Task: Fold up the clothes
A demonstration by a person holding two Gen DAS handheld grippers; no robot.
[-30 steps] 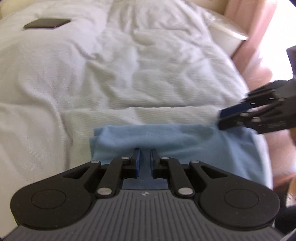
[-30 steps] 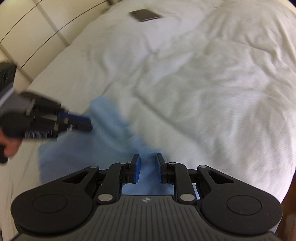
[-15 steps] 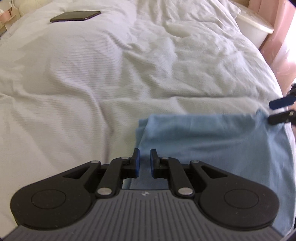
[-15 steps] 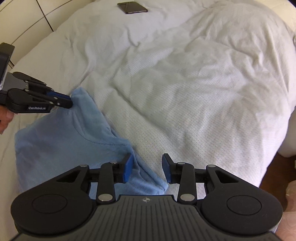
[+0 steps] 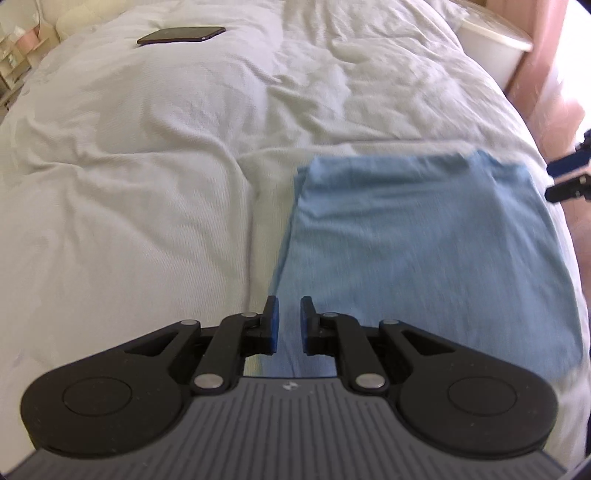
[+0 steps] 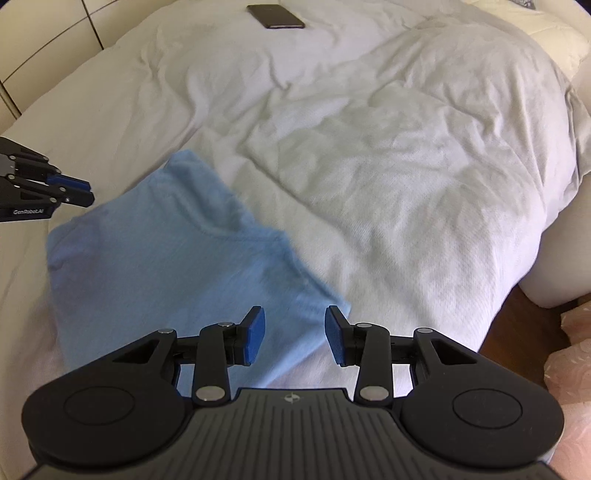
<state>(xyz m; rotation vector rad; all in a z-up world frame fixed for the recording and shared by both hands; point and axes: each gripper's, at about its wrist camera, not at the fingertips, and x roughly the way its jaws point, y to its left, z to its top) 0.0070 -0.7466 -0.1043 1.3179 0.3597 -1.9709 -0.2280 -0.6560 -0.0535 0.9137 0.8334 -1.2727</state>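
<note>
**Blue garment folded flat on bed, both grippers off it**

Light blue garment (image 5: 424,236) lies folded into a rough rectangle on the white duvet (image 5: 147,184), at the near edge of the bed, close to both cameras. In the left wrist view its long axis runs from the near edge of the bed away toward the far end, slightly leaning left at the top; the far short edge is the narrower end, with a small doubled layer showing along the left side. In the right wrist view the same garment (image 6: 166,266) sits diagonally, one corner pointing up toward the far left, another corner at lower right near the pads. Surface is mostly smooth, mild blur.

Left gripper (image 5: 288,330): jaws nearly together, a narrow gap between the blue pads, nothing pinched; it hangs above the garment's left edge, cloth not lifted. Also seen in the right wrist view at the left border (image 6: 74,190), just beside the garment's far-left corner, apart from it.

Right gripper (image 6: 293,336): jaws spread, pads well apart, nothing between them, above the garment's lower right corner. Its tips show at the right border of the left wrist view (image 5: 569,177).

Dark phone (image 5: 181,35) lies flat far up the duvet, well apart from the garment.
</note>
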